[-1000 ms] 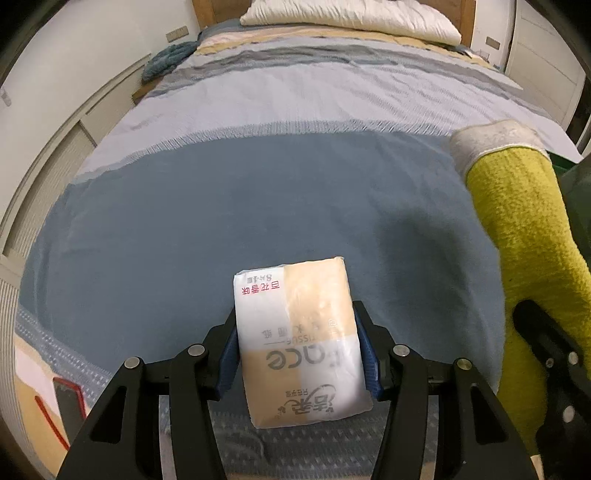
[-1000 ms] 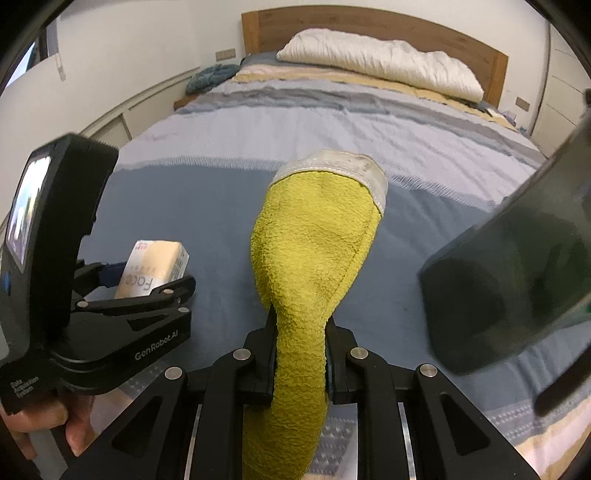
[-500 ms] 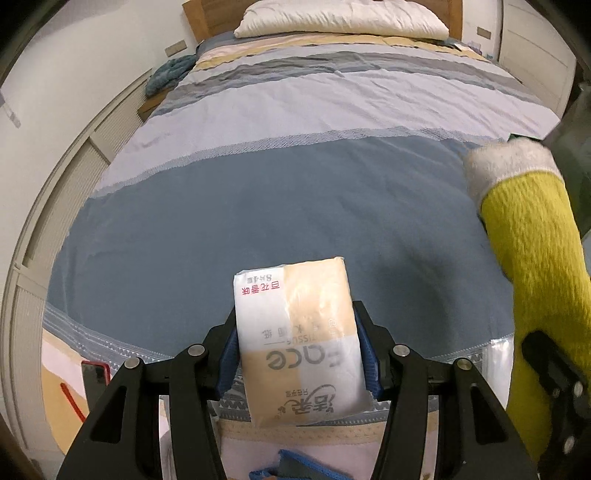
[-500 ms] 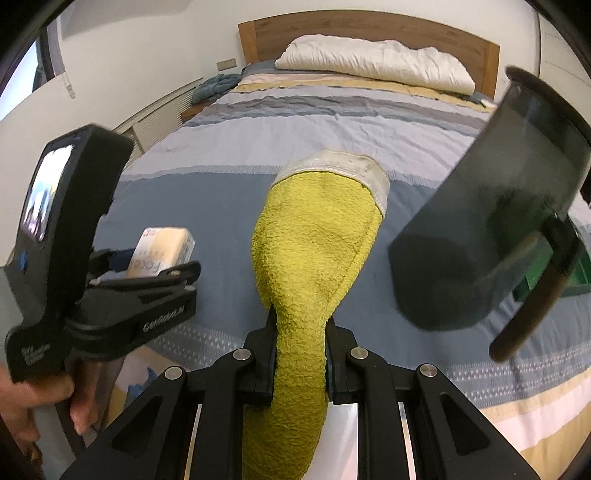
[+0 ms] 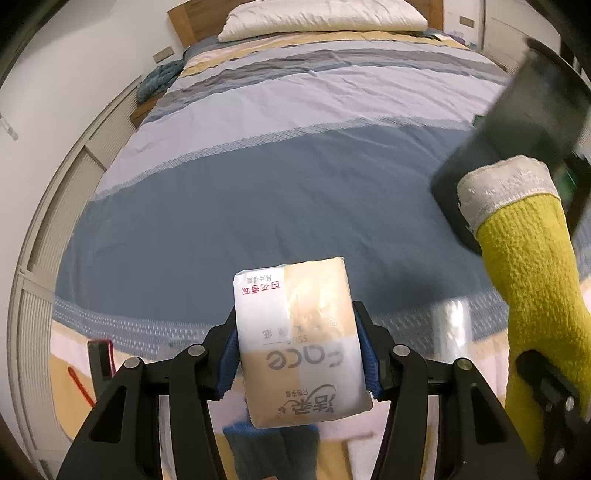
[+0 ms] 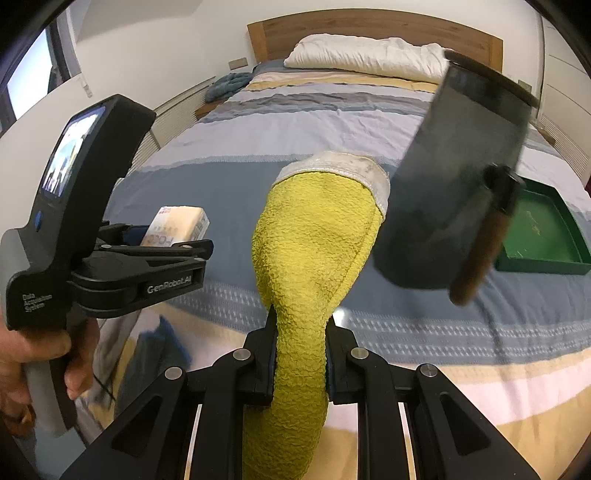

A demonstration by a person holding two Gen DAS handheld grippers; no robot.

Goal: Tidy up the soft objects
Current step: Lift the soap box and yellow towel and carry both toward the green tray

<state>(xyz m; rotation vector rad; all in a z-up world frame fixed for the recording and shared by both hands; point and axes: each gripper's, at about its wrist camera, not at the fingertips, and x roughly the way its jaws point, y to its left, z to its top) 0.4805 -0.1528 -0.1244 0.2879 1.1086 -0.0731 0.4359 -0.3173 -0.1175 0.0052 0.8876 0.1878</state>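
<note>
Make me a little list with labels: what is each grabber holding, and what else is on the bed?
left gripper: shut on the tissue pack, held above the bed
right gripper: shut on the yellow sock, grey cuff pointing away
bed: striped cover in blue, grey, lilac and cream
pillow: white, by the wooden headboard
green tray: on the bed, right side
dark blurred object: in front of the tray; cannot tell what it is
</note>
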